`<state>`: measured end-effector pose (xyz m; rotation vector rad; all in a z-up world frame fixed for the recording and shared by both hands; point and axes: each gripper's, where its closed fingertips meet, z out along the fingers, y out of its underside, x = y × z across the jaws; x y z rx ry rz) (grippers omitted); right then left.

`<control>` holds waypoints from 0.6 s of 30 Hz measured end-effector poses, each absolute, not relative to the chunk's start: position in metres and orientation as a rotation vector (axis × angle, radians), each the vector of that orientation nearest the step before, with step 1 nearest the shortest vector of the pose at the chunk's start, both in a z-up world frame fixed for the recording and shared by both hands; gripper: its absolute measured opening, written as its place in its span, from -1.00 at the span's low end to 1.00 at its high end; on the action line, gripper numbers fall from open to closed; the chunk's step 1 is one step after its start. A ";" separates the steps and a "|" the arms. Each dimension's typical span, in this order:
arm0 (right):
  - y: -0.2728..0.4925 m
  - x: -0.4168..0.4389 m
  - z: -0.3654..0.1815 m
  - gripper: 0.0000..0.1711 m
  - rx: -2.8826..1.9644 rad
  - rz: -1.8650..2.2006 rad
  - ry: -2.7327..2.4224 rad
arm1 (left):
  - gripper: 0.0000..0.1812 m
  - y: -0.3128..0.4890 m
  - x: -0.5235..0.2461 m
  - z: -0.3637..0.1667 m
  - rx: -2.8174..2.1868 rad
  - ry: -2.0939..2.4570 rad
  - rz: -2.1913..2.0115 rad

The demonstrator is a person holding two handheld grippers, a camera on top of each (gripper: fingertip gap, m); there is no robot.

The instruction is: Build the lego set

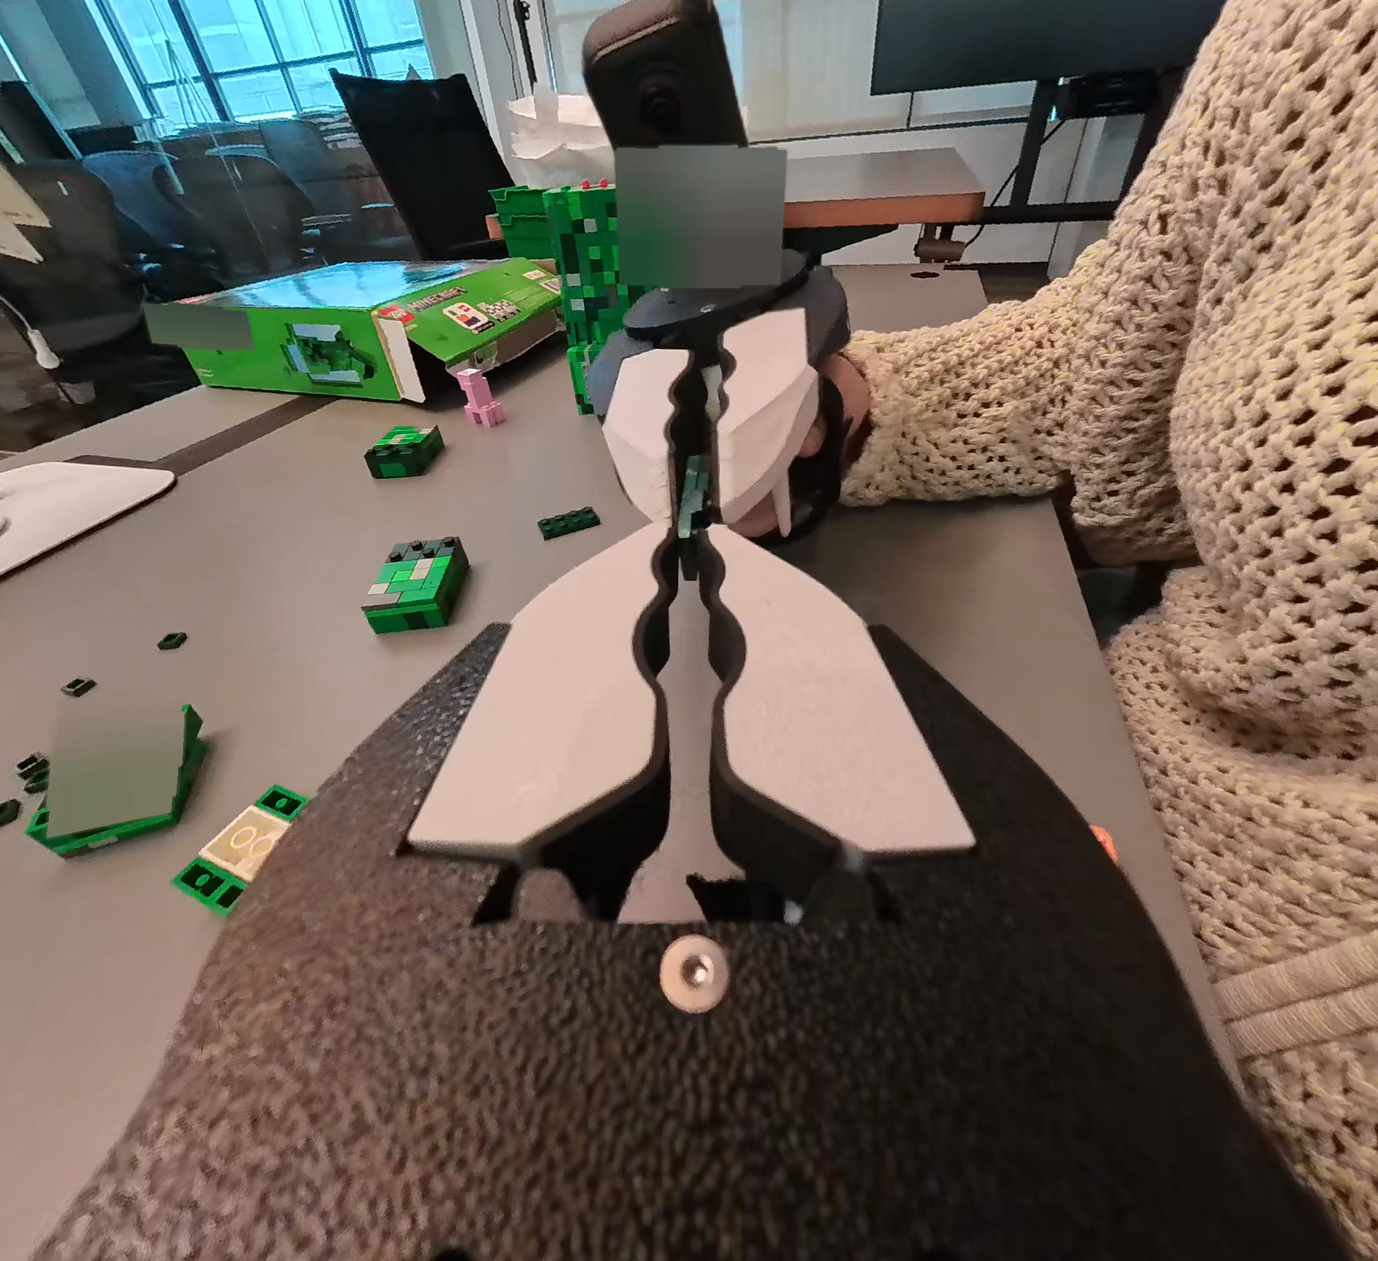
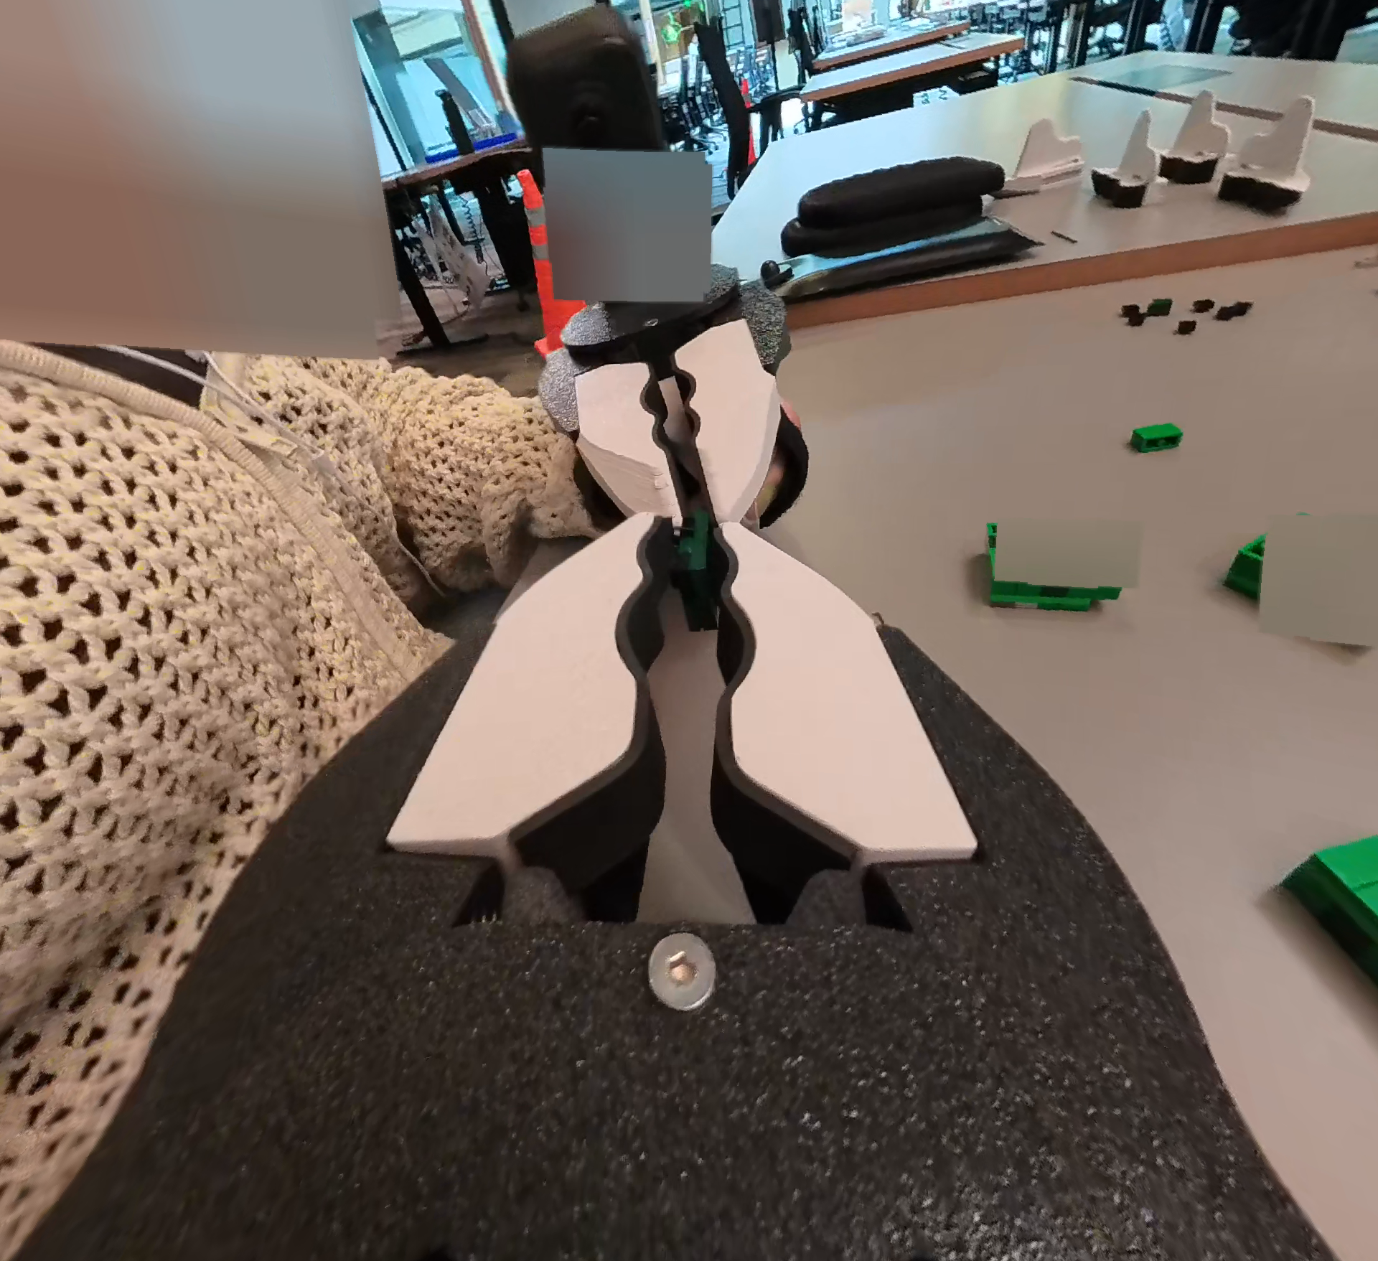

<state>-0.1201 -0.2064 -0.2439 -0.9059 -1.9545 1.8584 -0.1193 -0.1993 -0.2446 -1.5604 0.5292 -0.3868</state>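
Left gripper point(image 1: 690, 554): white fingers drawn nearly together, clamped on a small green lego piece point(image 1: 692, 502) at the tips, above the tabletop point(image 1: 298, 554) near its person-side edge.

Right gripper point(image 2: 690, 554): fingers likewise nearly closed, clamped on a green lego piece point(image 2: 697, 580). The two grippers meet tip to tip, nose against nose; whether each holds its own part or both hold one joined assembly cannot be told.

Sleeve point(image 1: 1118, 368): cream open-knit, leading to the hand behind the right gripper.

Small square green builds point(image 1: 416, 584), point(image 1: 404, 451): resting on the tabletop, left of the grippers in the left wrist view.

Dark green plate point(image 1: 570, 522): flat, between those builds and the grippers.

Pink figure point(image 1: 479, 397): upright, just before the open green box point(image 1: 350, 330), toward the far edge.

Tall green pixel-patterned figure point(image 1: 585, 271): upright, beside the box.

Loose green brick point(image 2: 1156, 437): alone on the tabletop in the right wrist view; a cluster of tiny dark pieces point(image 2: 1185, 313) lies beyond it, near the far edge.
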 end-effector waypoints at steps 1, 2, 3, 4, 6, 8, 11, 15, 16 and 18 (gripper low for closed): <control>-0.207 -0.119 -0.244 -0.89 -0.867 1.853 -1.960 | -0.96 -0.200 -0.118 -0.245 -1.558 0.539 -0.389; -0.207 -0.118 -0.245 -0.88 -0.834 1.840 -1.958 | -0.96 -0.200 -0.117 -0.245 -1.557 0.545 -0.385; -0.208 -0.118 -0.245 -0.89 -0.799 1.823 -1.952 | -0.96 -0.200 -0.117 -0.245 -1.556 0.549 -0.379; -0.208 -0.117 -0.245 -0.89 -0.775 1.812 -1.946 | -0.96 -0.201 -0.117 -0.245 -1.552 0.552 -0.379; -0.209 -0.117 -0.244 -0.88 -0.739 1.792 -1.939 | -0.96 -0.202 -0.116 -0.243 -1.542 0.551 -0.392; -0.210 -0.117 -0.243 -0.89 -0.697 1.770 -1.932 | -0.96 -0.203 -0.115 -0.242 -1.531 0.551 -0.407; -0.211 -0.116 -0.242 -0.89 -0.653 1.742 -1.926 | -0.96 -0.204 -0.114 -0.240 -1.517 0.554 -0.417; -0.212 -0.116 -0.239 -0.89 -0.662 1.760 -1.909 | -0.96 -0.205 -0.114 -0.237 -1.493 0.543 -0.432; -0.213 -0.116 -0.238 -0.89 -0.670 1.770 -1.906 | -0.96 -0.205 -0.115 -0.236 -1.489 0.545 -0.425; -0.213 -0.117 -0.238 -0.89 -0.695 1.786 -1.903 | -0.96 -0.206 -0.116 -0.236 -1.484 0.544 -0.412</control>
